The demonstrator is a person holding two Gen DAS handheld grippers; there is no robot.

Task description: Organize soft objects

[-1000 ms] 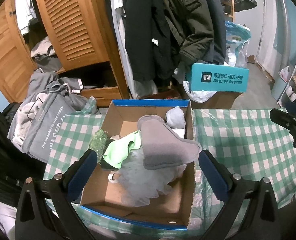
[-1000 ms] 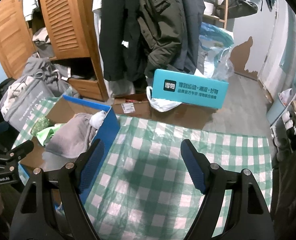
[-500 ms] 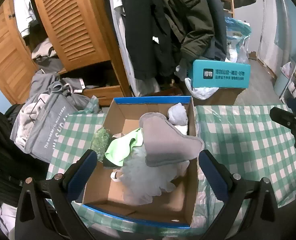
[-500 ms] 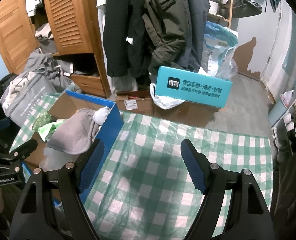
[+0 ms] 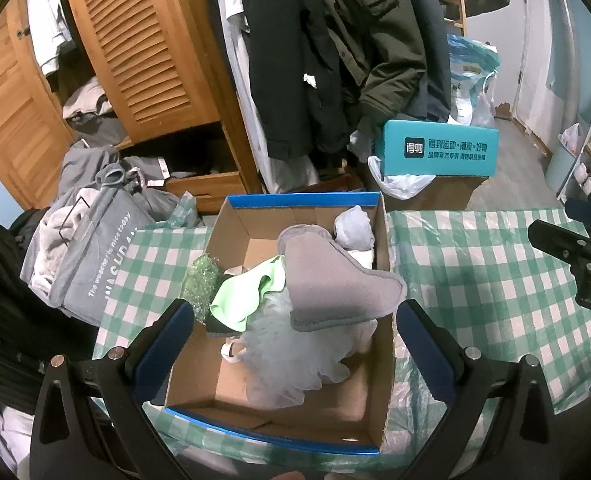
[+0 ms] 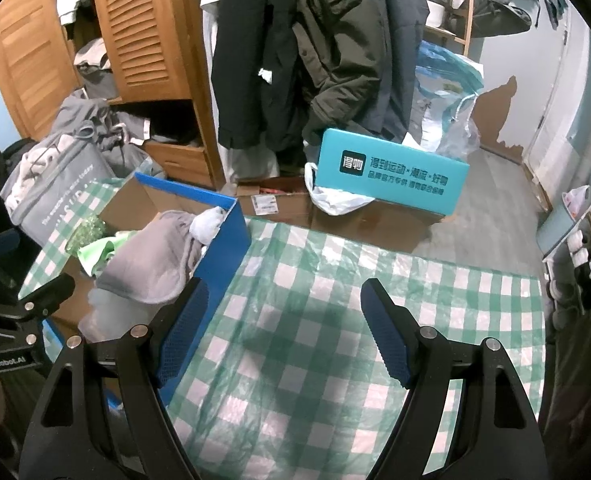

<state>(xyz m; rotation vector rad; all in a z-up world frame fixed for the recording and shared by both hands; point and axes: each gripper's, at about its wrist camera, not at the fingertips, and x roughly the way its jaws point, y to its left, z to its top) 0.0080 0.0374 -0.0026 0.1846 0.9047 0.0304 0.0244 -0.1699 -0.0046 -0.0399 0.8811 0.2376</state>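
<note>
A blue-edged cardboard box [image 5: 295, 200] sits on the green checked table and holds soft things: a grey plush piece [image 5: 331, 284], a lime green cloth [image 5: 247, 292], a pale mesh bath pouf [image 5: 291, 352] and a white bundle [image 5: 353, 226]. A green sparkly item [image 5: 201, 284] lies against its left wall. My left gripper [image 5: 293, 344] is open and empty, hovering over the box's near half. My right gripper [image 6: 283, 328] is open and empty over bare tablecloth [image 6: 315, 320], right of the box [image 6: 223, 248]. The grey plush piece [image 6: 151, 264] shows there too.
A grey tote bag of clothes [image 5: 91, 252] stands left of the table. A teal box [image 5: 439, 152] on cartons lies beyond the far edge, under hanging coats [image 5: 307, 60]. A wooden wardrobe [image 5: 135, 40] is at back left; a shoe rack [image 6: 587, 240] at right.
Both grippers have drawn back and risen slightly, so the box and table sit a little lower and farther in view. Nothing was grasped or released.
</note>
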